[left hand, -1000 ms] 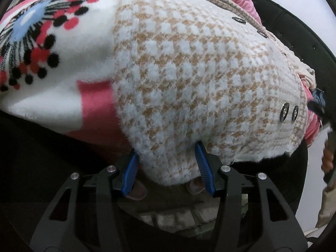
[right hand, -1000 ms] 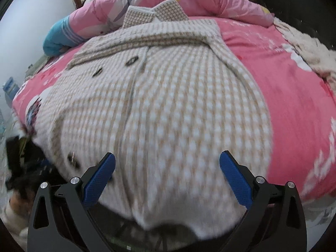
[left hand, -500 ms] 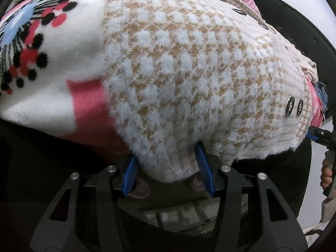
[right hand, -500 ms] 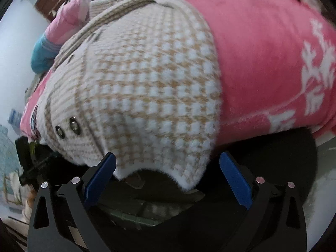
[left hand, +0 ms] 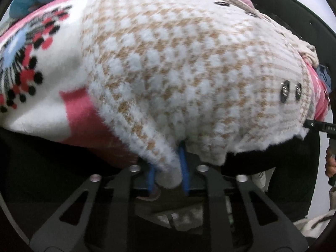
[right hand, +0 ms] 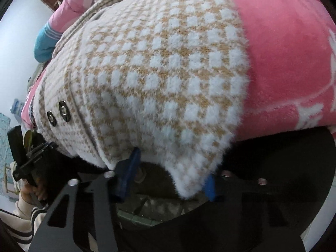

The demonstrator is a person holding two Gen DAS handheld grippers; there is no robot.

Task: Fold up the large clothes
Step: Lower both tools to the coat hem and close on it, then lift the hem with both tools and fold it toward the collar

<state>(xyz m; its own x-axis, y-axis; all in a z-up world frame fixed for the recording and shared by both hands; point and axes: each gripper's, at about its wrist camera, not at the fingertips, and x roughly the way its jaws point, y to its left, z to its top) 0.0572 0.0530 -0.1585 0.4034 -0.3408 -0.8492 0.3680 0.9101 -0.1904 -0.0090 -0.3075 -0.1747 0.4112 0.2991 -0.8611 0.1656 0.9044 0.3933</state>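
A fluffy white-and-tan checked cardigan (left hand: 178, 63) (right hand: 157, 73) with dark buttons (left hand: 290, 89) lies on a pink blanket (right hand: 283, 52), its hem hanging over the bed's edge. My left gripper (left hand: 167, 172) is closing, and its blue pads pinch a bunched corner of the hem. My right gripper (right hand: 170, 177) is also closing. The other hem corner hangs between its blue pads (right hand: 210, 187), which still stand well apart and do not squeeze it. Each gripper shows at the edge of the other's view, held by a hand (right hand: 31, 189).
A rolled pink quilt (right hand: 69, 6) with a blue end (right hand: 45, 44) lies at the far side of the bed. The blanket has a white patch with red and black dots (left hand: 27, 79). Below the hem are the dark bed side and a tiled floor (right hand: 147, 210).
The left jaws have drawn together on the hem corner, bunching it. The right gripper came down from above the cardigan to its hem, and its jaws have narrowed around the corner.
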